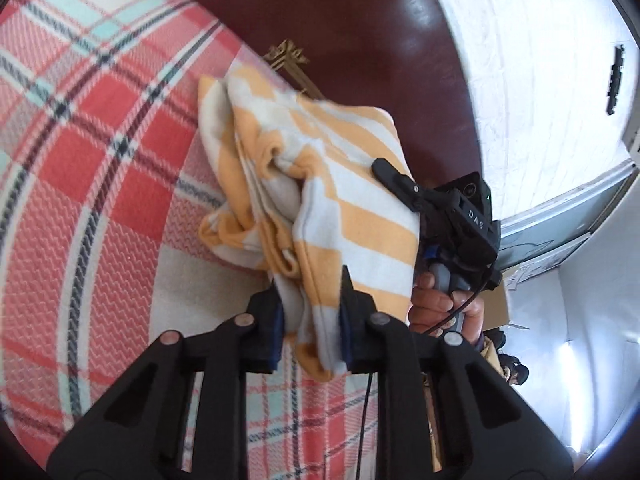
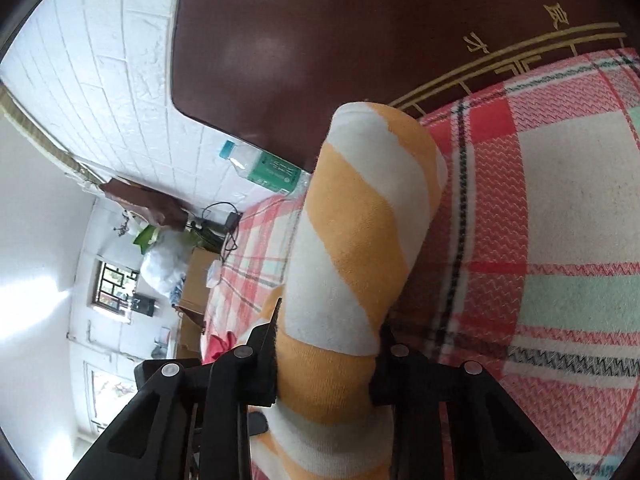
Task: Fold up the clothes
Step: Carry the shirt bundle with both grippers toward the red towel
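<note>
Item, plaid blanket (image 1: 100, 152): lying flat as my folding surface. Item, striped garment (image 1: 320, 184): hanging bunched above it. My left gripper (image 1: 312, 316) is pinching one edge; my right gripper (image 2: 328, 364) is clamping another, lifting it clear so it can be spread.
</note>
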